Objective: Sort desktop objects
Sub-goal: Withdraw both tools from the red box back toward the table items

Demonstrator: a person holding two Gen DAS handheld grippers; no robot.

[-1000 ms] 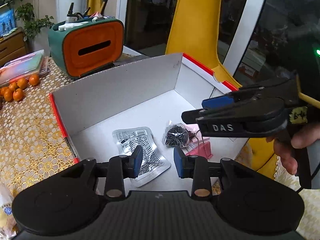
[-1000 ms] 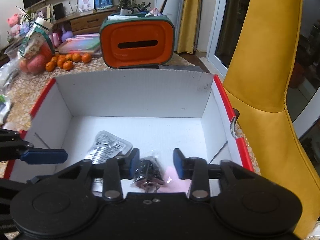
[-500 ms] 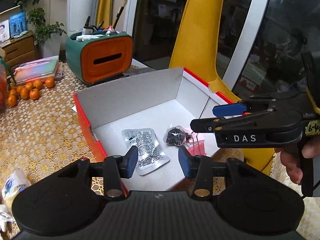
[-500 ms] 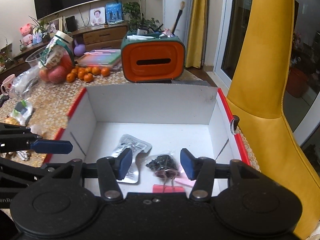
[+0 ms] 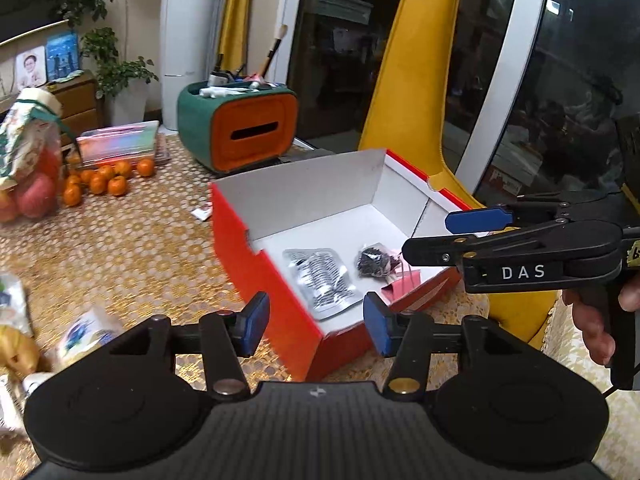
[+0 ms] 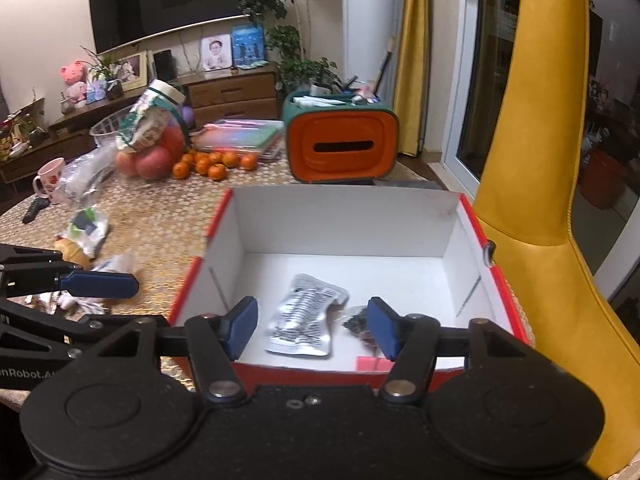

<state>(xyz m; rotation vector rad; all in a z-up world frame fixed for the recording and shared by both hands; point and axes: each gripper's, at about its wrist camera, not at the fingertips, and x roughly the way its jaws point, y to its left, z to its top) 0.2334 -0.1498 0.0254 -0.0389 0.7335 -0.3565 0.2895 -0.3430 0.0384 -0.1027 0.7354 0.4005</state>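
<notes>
At lower centre of the left wrist view, my left gripper (image 5: 316, 328) stands with its blue pads spread apart and nothing between them, above the near corner of the red box (image 5: 280, 304). At right of that frame the right gripper (image 5: 452, 232) shows side-on, with "DAS" in white on its body and a hand (image 5: 592, 320) on the grip; this marking appears in no other view.

From the right wrist view, the right gripper (image 6: 312, 328) is likewise spread wide and empty, over the box's near wall (image 6: 328, 372). At left of this frame the left gripper (image 6: 96, 284) shows one blue finger and part of the lettering "nRobot.A". Only this view shows the television (image 6: 168, 4), the framed photos, the pink mug (image 6: 48, 178) and the black remote (image 6: 34, 210) at far left.

Inside the box lie a silver foil packet (image 6: 304, 312), a small bag of dark pieces (image 5: 374, 260) and a pink item (image 5: 400, 288), close together on the white floor. The packet's print is too small to read.

The table carries a gold patterned cloth (image 5: 132, 248), with small oranges (image 5: 108, 182), a bag of apples (image 6: 152, 152), a green-and-orange organiser (image 6: 340, 148) and loose wrappers (image 5: 88, 332) at lower left. A yellow chair (image 6: 532, 160) stands at right beside glass doors.
</notes>
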